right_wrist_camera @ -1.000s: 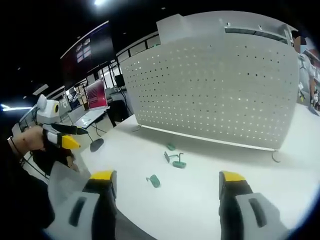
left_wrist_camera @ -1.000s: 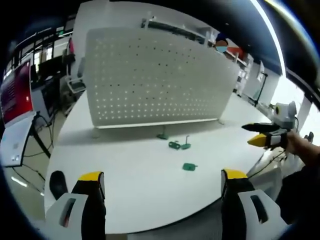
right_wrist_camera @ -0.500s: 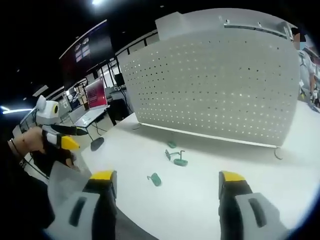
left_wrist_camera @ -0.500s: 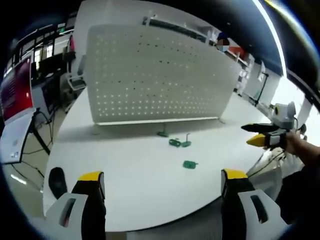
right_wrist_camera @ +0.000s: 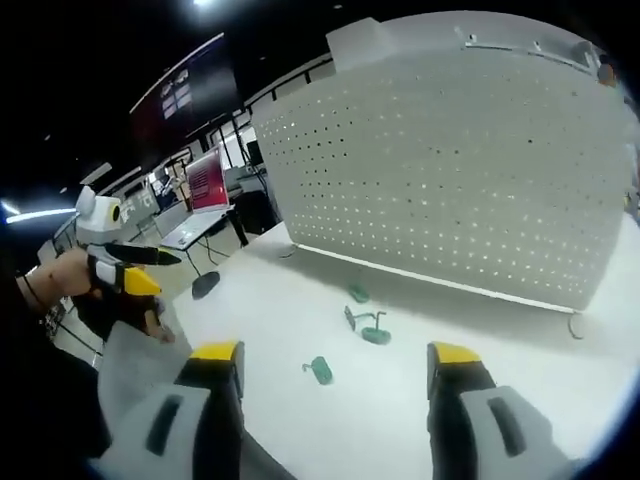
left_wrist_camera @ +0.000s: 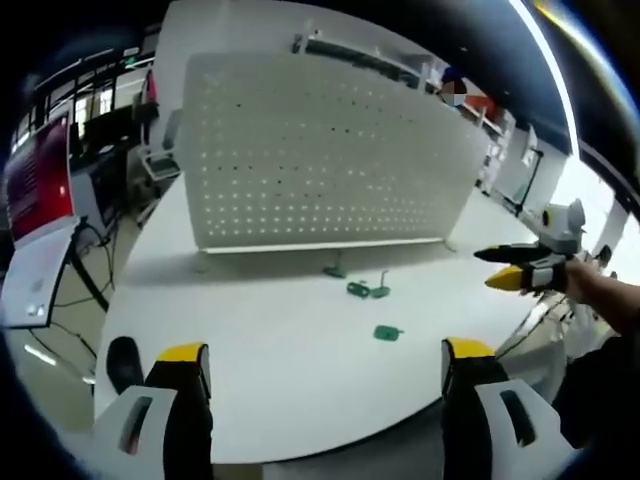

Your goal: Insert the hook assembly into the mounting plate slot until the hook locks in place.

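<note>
A white table (left_wrist_camera: pixel 270 370) carries a few small green parts in front of a tall white pegboard (left_wrist_camera: pixel 320 150). A flat green piece (left_wrist_camera: pixel 387 333) lies nearest me. Behind it sit a green piece (left_wrist_camera: pixel 357 290) and a green base with an upright wire hook (left_wrist_camera: pixel 379 291); another green piece (left_wrist_camera: pixel 335 270) lies by the pegboard's foot. My left gripper (left_wrist_camera: pixel 325 360) is open above the near table edge, well short of them. My right gripper (left_wrist_camera: pixel 515 270), held by a hand, hovers at the right. In the right gripper view, the right gripper (right_wrist_camera: pixel 335 355) is open, with the flat piece (right_wrist_camera: pixel 321 370) and the hook (right_wrist_camera: pixel 374 331) ahead, and the left gripper (right_wrist_camera: pixel 128 270) at the left.
A black oval object (left_wrist_camera: pixel 123 360) lies near the table's left edge, seen also as the dark oval (right_wrist_camera: pixel 207 284). The pegboard (right_wrist_camera: pixel 450 180) stands upright across the far half of the table. Monitors and desks (right_wrist_camera: pixel 200 190) stand beyond the table.
Both views have shifted slightly with the hands. The green parts lie where they were, and both grippers stay open and empty.
</note>
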Demonstrator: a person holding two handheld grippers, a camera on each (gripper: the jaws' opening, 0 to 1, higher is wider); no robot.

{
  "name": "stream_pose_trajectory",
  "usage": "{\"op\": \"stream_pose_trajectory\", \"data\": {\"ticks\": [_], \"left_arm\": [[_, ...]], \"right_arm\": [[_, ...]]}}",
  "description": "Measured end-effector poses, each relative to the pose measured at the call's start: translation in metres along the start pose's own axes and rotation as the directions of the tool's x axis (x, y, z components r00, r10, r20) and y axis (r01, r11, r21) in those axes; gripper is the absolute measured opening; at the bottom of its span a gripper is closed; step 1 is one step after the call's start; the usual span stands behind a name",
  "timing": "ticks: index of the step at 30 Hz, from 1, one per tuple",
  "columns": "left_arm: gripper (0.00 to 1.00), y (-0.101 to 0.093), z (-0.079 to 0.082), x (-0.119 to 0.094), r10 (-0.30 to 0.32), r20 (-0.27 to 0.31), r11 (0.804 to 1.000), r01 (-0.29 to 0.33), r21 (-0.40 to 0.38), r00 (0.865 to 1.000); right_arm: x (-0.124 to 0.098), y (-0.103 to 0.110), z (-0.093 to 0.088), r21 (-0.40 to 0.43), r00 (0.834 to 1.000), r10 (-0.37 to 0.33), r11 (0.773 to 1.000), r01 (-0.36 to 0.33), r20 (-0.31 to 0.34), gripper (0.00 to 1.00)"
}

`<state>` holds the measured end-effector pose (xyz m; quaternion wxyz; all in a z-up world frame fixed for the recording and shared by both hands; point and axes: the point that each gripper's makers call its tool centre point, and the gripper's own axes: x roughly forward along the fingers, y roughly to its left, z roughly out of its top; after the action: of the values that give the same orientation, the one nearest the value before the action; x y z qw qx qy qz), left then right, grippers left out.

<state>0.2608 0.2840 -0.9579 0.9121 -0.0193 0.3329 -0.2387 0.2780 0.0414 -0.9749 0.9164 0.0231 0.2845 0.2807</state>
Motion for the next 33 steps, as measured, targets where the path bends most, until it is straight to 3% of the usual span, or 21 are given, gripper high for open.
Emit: {"op": "stream_pose_trajectory", "data": {"ticks": [3, 6, 12, 14, 16, 22, 29, 31, 33], "left_arm": [[0.97, 0.004, 0.000, 0.001, 0.001, -0.010, 1.000, -0.001, 0.003, 1.000], [0.97, 0.008, 0.000, 0.003, 0.001, -0.016, 1.000, -0.001, 0.005, 1.000], [0.96, 0.009, -0.002, 0.011, -0.012, -0.030, 1.000, 0.012, 0.000, 0.999], [0.96, 0.004, -0.004, 0.014, -0.052, -0.041, 0.998, 0.051, -0.029, 0.998], [0.97, -0.006, 0.001, 0.018, -0.120, -0.014, 0.986, 0.117, -0.117, 0.993], [0.97, -0.007, 0.018, 0.020, -0.156, 0.048, 0.965, 0.163, -0.207, 0.987], [0.97, -0.003, 0.021, 0.022, -0.136, 0.022, 0.978, 0.137, -0.158, 0.991], [0.97, 0.001, 0.015, 0.023, -0.106, -0.023, 0.992, 0.104, -0.077, 0.994], [0.96, 0.000, 0.007, 0.025, -0.107, -0.062, 0.993, 0.104, -0.050, 0.992]], "right_arm": [[0.020, 0.001, 0.003, -0.046, 0.999, 0.023, 0.999, -0.025, -0.036, 0.66], [0.035, 0.000, 0.010, -0.075, 0.999, 0.037, 0.996, -0.039, -0.025, 0.59], [0.065, -0.006, 0.012, -0.042, 0.997, 0.063, 0.997, -0.065, -0.045, 0.53], [0.075, -0.008, 0.013, -0.068, 0.996, 0.072, 0.995, -0.075, -0.051, 0.50], [0.086, -0.013, 0.013, -0.119, 0.995, 0.084, 0.989, -0.090, -0.048, 0.45], [0.115, -0.024, 0.011, -0.072, 0.993, 0.098, 0.992, -0.103, -0.072, 0.41], [0.156, -0.029, 0.008, -0.076, 0.982, 0.124, 0.988, -0.136, -0.143, 0.37], [0.169, -0.029, 0.007, -0.080, 0.978, 0.132, 0.986, -0.146, -0.162, 0.37], [0.182, -0.032, 0.004, -0.088, 0.974, 0.129, 0.985, -0.148, -0.187, 0.36]]}}
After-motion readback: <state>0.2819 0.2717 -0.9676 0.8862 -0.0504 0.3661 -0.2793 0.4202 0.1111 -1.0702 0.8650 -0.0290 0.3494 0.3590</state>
